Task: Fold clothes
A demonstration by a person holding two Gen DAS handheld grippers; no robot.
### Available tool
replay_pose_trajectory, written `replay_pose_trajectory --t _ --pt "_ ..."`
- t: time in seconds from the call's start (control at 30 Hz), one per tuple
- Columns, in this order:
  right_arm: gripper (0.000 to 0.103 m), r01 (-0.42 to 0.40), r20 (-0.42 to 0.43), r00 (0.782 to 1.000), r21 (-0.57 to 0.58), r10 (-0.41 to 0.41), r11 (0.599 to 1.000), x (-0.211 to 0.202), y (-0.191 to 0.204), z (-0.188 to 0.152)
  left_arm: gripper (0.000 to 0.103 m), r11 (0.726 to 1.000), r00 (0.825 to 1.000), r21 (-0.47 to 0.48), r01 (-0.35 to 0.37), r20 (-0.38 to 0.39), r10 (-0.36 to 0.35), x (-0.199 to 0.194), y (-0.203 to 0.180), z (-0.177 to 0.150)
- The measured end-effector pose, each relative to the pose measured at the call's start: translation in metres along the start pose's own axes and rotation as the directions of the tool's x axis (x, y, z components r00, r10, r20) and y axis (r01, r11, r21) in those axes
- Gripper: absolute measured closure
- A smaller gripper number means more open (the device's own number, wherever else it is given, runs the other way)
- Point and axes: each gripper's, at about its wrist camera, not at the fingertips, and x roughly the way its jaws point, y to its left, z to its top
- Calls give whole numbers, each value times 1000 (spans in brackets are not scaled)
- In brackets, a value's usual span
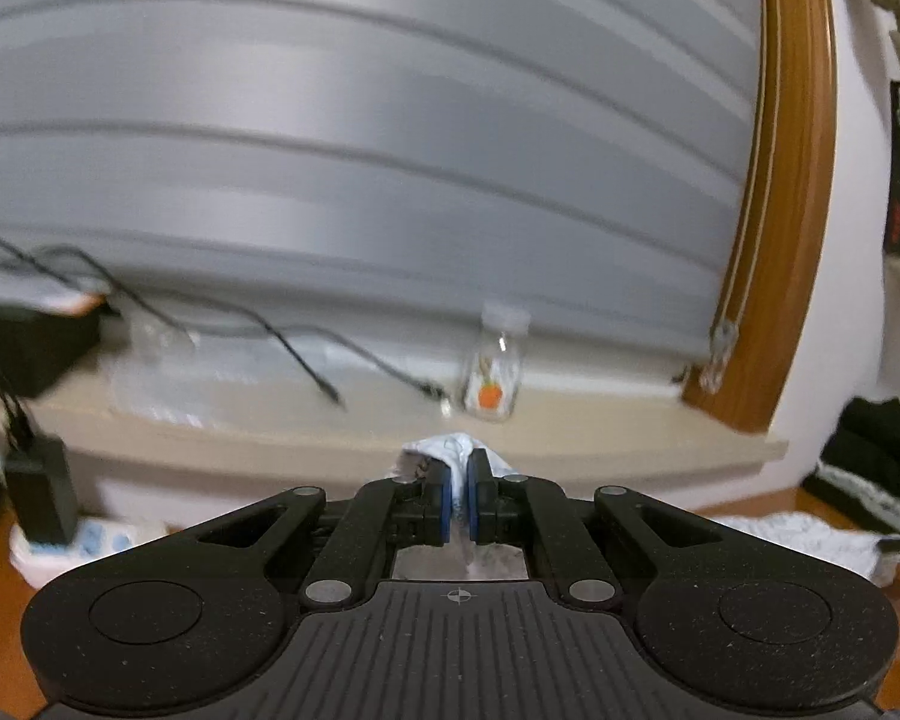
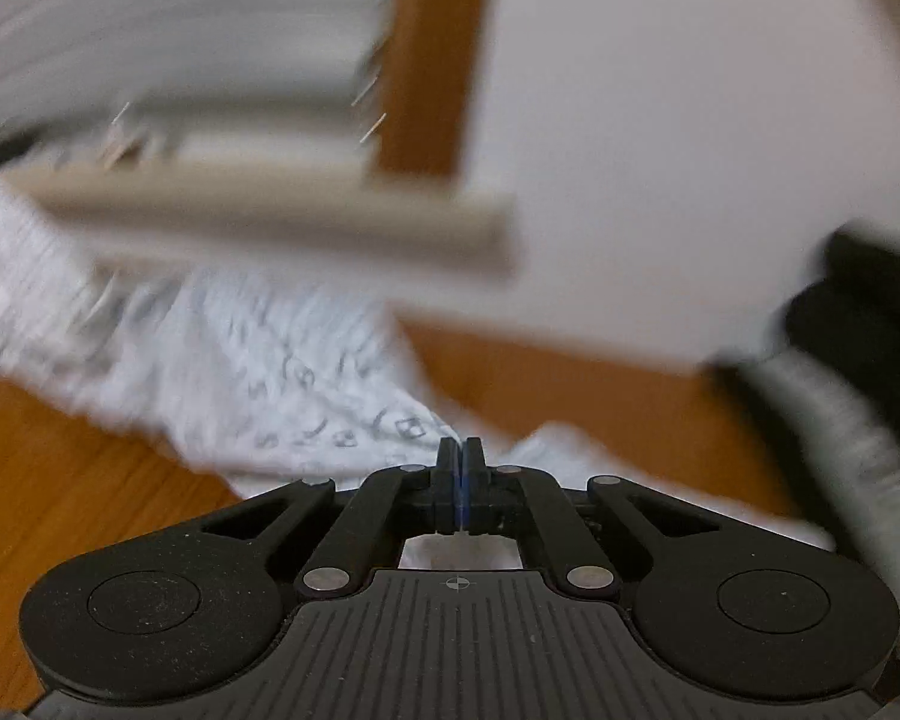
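Between the blue pads of the left claw (image 1: 461,483) a bunched fold of white patterned cloth (image 1: 450,450) is pinched, its crumpled edge poking up just past the fingertips; the jaws stand nearly closed on it. Lower right in that view, more of the white garment lies on the orange-brown tabletop (image 1: 750,507), and a heap of black clothing (image 1: 876,450) sits beyond it against the wall. On the left of the tabletop a black adapter (image 1: 42,492) stands plugged into a white power strip (image 1: 78,540). Farther off, a beige ledge (image 1: 330,420) carries a small clear bottle (image 1: 493,369) with an orange mark on it, black cables (image 1: 306,354) trailing across, and a dark box (image 1: 24,348) at the left. Behind the ledge rises a grey slatted shutter (image 1: 360,120), framed on the right by a wooden jamb (image 1: 786,180).

The right claw (image 2: 461,474) has its pads pressed fully together; whether a thin layer of cloth is caught between them cannot be told, though the white patterned garment (image 2: 282,372) lies right at its tips and spreads away to the left over the wooden tabletop (image 2: 60,468). That view is heavily blurred. Black clothing (image 2: 858,330) lies to the right, near the white wall (image 2: 660,120), with the beige ledge's end (image 2: 330,222) above the garment.
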Motion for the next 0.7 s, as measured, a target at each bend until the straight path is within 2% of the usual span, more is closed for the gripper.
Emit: replay_pose_trajectory --t 0.1,0.23,0.33,0.43,0.53,0.63,0.7 --pt "102 87 111 990 20 -89 996 -31 -21 29 98 1000 999 -5 -23 46 23 -13 4 16" --pt "102 156 194 969 13 -155 988 -49 -39 71 98 999 994 -20 -42 99 44 -23 13 37" --pt "102 208 245 949 -7 -200 978 -42 -45 108 98 998 991 -20 -66 117 68 -22 20 46" --pt "102 294 265 925 -41 -274 955 -7 -46 142 98 994 988 -19 -105 109 106 -8 30 46" --pt "102 417 235 889 -68 -392 906 49 -49 163 98 990 989 -6 -138 46 139 21 40 34" --pt "101 442 140 891 -45 -433 896 100 -55 154 96 988 986 6 -155 -62 155 56 48 13" --pt "97 418 62 908 -42 -415 908 126 -51 134 92 989 982 5 -149 -114 149 70 51 0"
